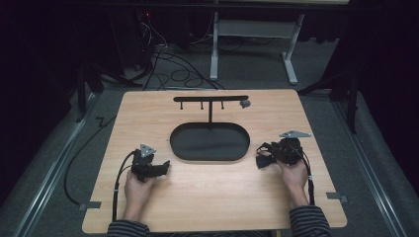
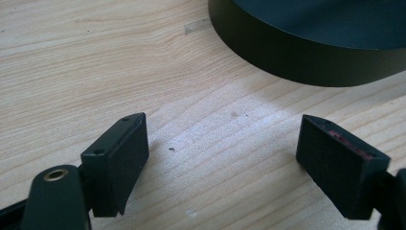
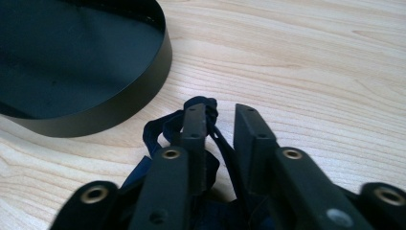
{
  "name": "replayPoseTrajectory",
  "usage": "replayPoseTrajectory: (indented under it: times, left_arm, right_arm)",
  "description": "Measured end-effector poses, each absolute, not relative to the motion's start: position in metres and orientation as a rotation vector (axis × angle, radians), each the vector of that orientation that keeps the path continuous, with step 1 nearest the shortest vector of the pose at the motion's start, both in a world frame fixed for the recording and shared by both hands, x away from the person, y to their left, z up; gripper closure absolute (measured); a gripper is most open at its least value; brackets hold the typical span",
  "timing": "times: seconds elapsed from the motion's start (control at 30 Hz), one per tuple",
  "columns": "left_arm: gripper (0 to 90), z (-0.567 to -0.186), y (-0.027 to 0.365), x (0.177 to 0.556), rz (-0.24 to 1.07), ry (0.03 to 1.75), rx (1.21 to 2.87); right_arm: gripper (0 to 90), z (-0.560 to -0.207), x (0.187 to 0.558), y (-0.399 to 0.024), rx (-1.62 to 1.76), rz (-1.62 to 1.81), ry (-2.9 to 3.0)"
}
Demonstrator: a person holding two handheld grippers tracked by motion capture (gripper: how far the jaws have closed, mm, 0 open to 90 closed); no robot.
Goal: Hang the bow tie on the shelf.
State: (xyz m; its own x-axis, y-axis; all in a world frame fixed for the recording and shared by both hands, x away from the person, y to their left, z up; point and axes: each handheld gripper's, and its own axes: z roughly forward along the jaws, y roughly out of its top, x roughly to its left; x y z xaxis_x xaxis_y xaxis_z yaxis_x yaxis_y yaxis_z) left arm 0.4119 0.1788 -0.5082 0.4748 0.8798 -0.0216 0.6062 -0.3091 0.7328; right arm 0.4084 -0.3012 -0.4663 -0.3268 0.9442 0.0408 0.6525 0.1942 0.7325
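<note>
A black oval tray (image 1: 176,150) lies mid-table, with a T-shaped black stand (image 1: 211,98) rising from its far rim; small hooks hang under the bar. Left of the tray, my left gripper (image 1: 166,166) rests low over bare wood. Its jaws stand wide open around nothing (image 2: 222,143), and the tray wall (image 2: 297,62) is just ahead. To the right of the tray, my right gripper (image 1: 261,160) is shut on a dark blue strap (image 3: 158,129). The strap's loops bunch around the left jaw, between the nearly closed jaws (image 3: 221,115), beside the tray wall (image 3: 119,103).
A small grey piece (image 1: 244,103) sits at the right end of the stand's bar. The wooden table (image 1: 212,197) has bare surface in front of the tray. Cables and a white table frame (image 1: 291,64) lie on the floor beyond.
</note>
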Motion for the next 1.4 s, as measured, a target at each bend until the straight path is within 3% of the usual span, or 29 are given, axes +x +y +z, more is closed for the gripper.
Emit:
replayPoseTrajectory:
  times: [0.27, 0.73, 1.4]
  left_arm:
    - [18.9, -0.508, 0.179, 0.412, 0.509, 1.227, 2.035]
    - [18.9, -0.508, 0.179, 0.412, 0.509, 1.227, 2.036]
    - [18.9, -0.508, 0.179, 0.412, 0.509, 1.227, 2.035]
  right_arm:
    - [89.8, -0.467, 0.409, -0.301, 1.492, 0.92, 2.06]
    - [90.0, -0.463, 0.403, -0.309, 1.478, 0.965, 2.038]
    - [90.0, -0.421, 0.384, -0.306, 1.342, 1.089, 1.976]
